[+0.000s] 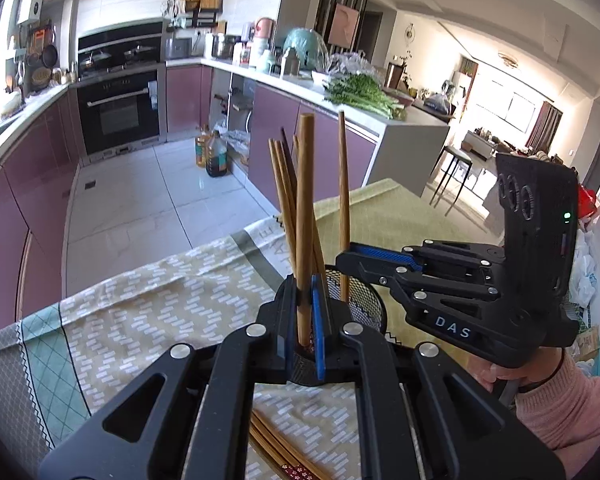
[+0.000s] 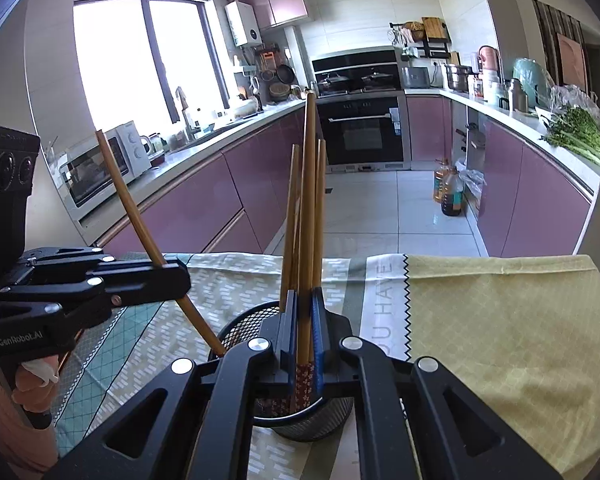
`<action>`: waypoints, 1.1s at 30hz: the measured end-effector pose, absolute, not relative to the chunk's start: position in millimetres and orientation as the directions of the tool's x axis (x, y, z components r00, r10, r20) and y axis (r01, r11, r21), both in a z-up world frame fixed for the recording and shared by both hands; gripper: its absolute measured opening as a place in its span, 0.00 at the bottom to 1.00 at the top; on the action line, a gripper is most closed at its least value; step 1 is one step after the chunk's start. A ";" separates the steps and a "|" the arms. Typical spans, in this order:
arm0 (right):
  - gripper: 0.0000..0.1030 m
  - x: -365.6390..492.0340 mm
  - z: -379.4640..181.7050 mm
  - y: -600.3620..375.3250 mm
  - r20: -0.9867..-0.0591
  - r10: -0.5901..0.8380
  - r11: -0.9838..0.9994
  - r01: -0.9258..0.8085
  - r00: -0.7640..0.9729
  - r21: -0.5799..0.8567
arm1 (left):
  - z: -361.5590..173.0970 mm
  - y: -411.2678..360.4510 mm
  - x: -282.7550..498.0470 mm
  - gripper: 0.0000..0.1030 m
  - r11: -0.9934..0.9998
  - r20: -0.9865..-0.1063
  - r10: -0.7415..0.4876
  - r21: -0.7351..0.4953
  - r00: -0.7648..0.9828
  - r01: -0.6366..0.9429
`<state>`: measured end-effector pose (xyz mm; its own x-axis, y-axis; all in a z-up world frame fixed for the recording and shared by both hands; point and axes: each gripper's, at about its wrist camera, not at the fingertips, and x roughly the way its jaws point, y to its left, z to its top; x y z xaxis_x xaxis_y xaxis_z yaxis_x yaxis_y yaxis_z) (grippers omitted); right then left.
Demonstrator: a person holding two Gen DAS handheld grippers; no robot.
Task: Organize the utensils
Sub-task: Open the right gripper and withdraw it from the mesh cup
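Left wrist view: left gripper [image 1: 305,300] clamps one chopstick [image 1: 305,216], long axis near vertical, bare end at 12 o'clock, lower end in the mesh cup [image 1: 364,300]. Right gripper [image 1: 342,258], marked "DAS", reaches in from 3 o'clock, closed on another chopstick [image 1: 343,200], also upright in the cup. Right wrist view: left gripper [image 2: 182,278] reads "GenRobot.AI", its stick [image 2: 140,216] leaning toward 11 o'clock; cloth [image 2: 480,320] print reads "HAVE"; spare chopsticks [image 1: 284,456] lie flat at 6 o'clock of the left view.
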<state>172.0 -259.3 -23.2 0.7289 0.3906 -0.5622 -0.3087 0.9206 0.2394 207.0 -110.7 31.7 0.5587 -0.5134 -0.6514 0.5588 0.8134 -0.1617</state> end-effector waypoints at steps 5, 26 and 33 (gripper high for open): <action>0.07 174.7 -23.7 -259.2 -0.566 0.386 0.923 -0.300 0.729 0.242 | 21.9 -117.0 219.8 0.08 0.823 -0.668 -0.495 -0.154 0.556 0.547; 0.34 103.4 -16.9 -225.0 -0.523 0.516 0.846 -0.501 0.679 0.185 | 16.1 -46.8 130.7 0.35 0.889 -0.507 -0.428 -0.084 0.749 0.451; 0.34 90.8 -56.8 -198.4 -0.624 0.535 0.819 -0.531 0.570 0.218 | -20.6 -26.8 105.6 0.37 0.900 -0.587 -0.395 -0.095 0.706 0.425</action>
<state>90.8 -198.4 -56.8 0.5698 0.5353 -0.6235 -0.5306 0.8191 0.2183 105.6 -26.8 -20.6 0.7064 -0.3952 -0.5872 0.4250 0.9002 -0.0945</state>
